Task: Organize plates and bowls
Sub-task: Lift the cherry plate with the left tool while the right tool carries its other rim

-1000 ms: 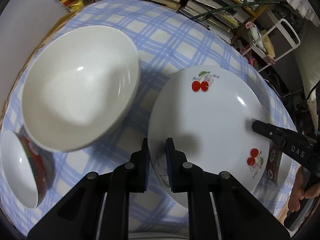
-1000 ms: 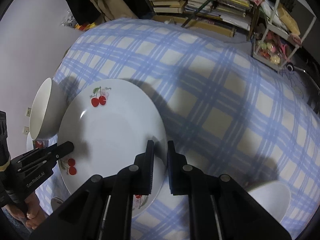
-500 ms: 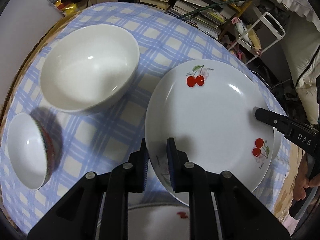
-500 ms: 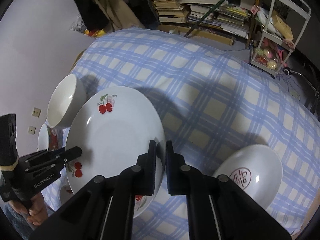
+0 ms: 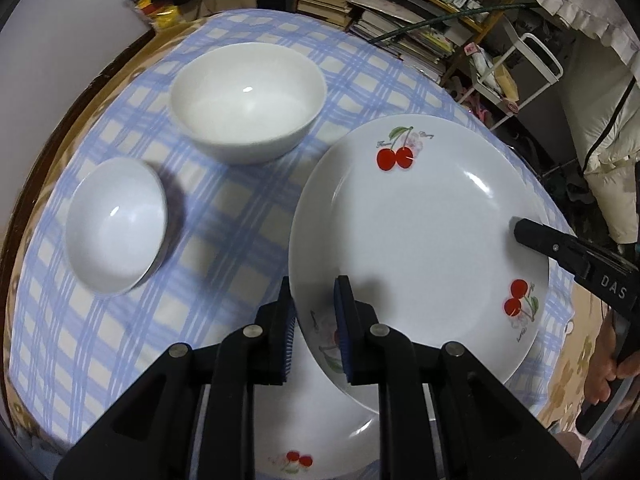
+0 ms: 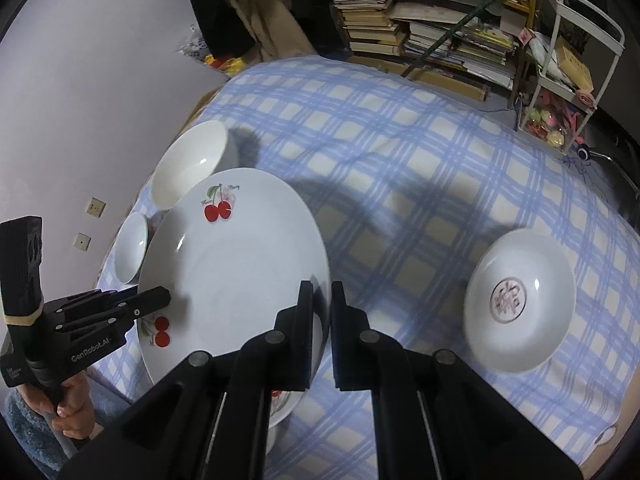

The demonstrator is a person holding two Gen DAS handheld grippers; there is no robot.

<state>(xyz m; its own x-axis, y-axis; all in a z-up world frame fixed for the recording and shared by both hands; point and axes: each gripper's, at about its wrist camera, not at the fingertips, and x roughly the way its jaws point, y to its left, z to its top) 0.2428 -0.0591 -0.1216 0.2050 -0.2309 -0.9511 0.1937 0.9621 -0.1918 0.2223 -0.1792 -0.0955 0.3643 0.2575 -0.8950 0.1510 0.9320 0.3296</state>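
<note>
Cluttered room: stacked books [image 6: 432, 36] on shelves behind, white wire rack [image 6: 568, 64] to the right of them. Table [image 6: 400, 152] has a blue-and-cream plaid cloth.

Landmark is the cherry plate [image 5: 416, 232], held off the cloth, tilted. Both grippers are on its rim at opposite edges.
- Left gripper [image 5: 314, 320]: jaws clamped on the near-left rim, one blue pad above, one below the edge. Seen from the right wrist view it's the black tool at the plate's left edge [image 6: 156, 302], person's hand [image 6: 68, 408] on the handle.
- Right gripper [image 6: 321, 320]: jaws closed down on the plate's right rim, rim between the two pads. In the left wrist view it shows as the black finger marked DAS entering at the plate's right edge.

Under the cherry plate, partly covered: a second plate [image 5: 304, 428] with the same cherry print, flat on the cloth. Can't tell if the two touch.

Left of the cherry plate: large white bowl [image 5: 248, 100] further back, small bowl [image 5: 116, 224] closer in, both upright on the cloth, apart from each other and from the plate. Small bowl has a coloured outer band, only a sliver visible.

Right of the cherry plate, well apart: shallow white dish [image 6: 520, 300] with a reddish mark in its centre, lying on the cloth.
</note>
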